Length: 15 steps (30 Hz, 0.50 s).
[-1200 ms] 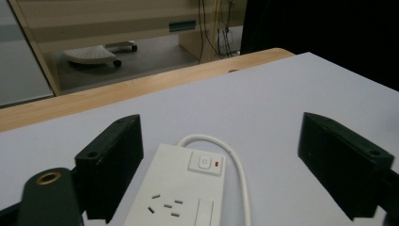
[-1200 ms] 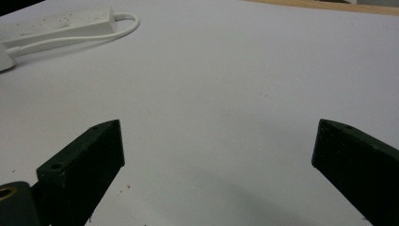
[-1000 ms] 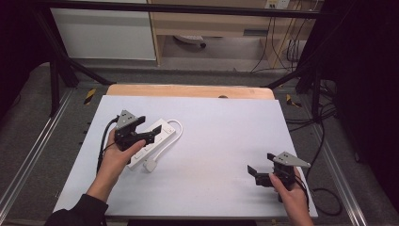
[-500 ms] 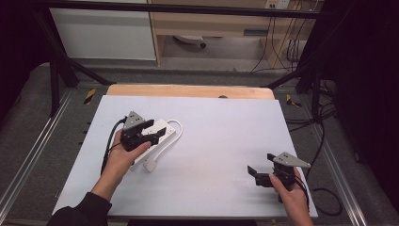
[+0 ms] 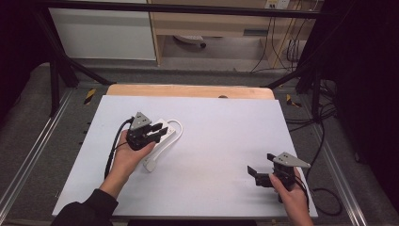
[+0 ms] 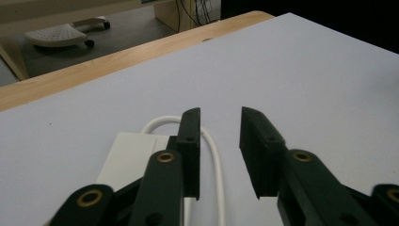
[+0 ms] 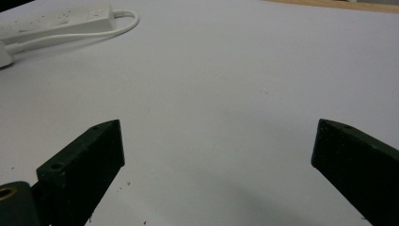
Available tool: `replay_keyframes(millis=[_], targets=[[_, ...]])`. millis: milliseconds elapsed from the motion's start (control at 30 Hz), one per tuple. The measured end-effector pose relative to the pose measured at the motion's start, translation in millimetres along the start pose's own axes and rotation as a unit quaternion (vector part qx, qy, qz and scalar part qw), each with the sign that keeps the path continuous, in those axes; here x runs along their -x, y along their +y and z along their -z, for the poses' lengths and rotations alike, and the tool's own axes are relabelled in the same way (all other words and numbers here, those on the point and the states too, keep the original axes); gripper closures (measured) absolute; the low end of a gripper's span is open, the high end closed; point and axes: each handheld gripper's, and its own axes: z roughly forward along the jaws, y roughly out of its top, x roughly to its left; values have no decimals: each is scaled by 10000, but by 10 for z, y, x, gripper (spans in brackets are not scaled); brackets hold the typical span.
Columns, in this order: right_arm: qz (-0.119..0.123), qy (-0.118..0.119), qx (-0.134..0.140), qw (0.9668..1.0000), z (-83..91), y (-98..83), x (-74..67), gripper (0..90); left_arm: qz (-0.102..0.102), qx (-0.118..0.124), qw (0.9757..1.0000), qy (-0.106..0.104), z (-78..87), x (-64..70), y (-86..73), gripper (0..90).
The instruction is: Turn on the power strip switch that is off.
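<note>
In the high view the left gripper (image 5: 157, 133) is covering the middle of the white power strip (image 5: 165, 128); the plug (image 5: 149, 165) at the cord's end is showing too small to read its pins; in the left gripper view the power strip's near end is running off the bottom edge behind the left jaw; in the right gripper view its far end is being cut by the left edge; the right gripper (image 7: 221, 169) is showing jaw tips alone, bodies lying below the frame.

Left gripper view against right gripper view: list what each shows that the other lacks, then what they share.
Left gripper view alone: the pale wooden table edge and a white wheeled base on the floor beyond. Right gripper view alone: the white power strip's full length lying far off. Both: the white tabletop sheet, the looped white cord, and open black jaws.
</note>
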Motion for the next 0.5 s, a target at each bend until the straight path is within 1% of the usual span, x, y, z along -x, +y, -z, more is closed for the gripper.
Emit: replay_keyframes(millis=[67, 100, 133, 233, 300, 367, 467, 500], targets=[[-16, -10, -9, 10000, 0, -1, 3, 35, -6, -23, 10000, 2, -10, -7, -5, 751], [-16, -10, -9, 10000, 0, -1, 3, 35, 11, -21, 10000, 14, -21, -10, -9, 751], [-21, -13, -11, 10000, 0, -3, 3, 35, 11, -38, 10000, 18, -34, -21, -16, 779], [-22, -40, -21, 10000, -6, -3, 0, 36, -23, -63, 10000, 60, -53, -62, -25, 818], [-26, -43, -17, 10000, -12, 0, -1, 36, 74, -76, 9999, 26, -70, -101, -29, 832], [17, -20, -16, 10000, -28, 8, -21, 37, 118, -99, 9999, 39, -92, -126, -33, 866], [94, 5, -65, 9999, -42, 3, -49, 36, 108, -239, 9996, 40, -137, -163, -55, 890], [121, 15, -82, 9999, -42, 3, -54, 37, 108, -239, 9996, 40, -137, -163, -55, 897]])
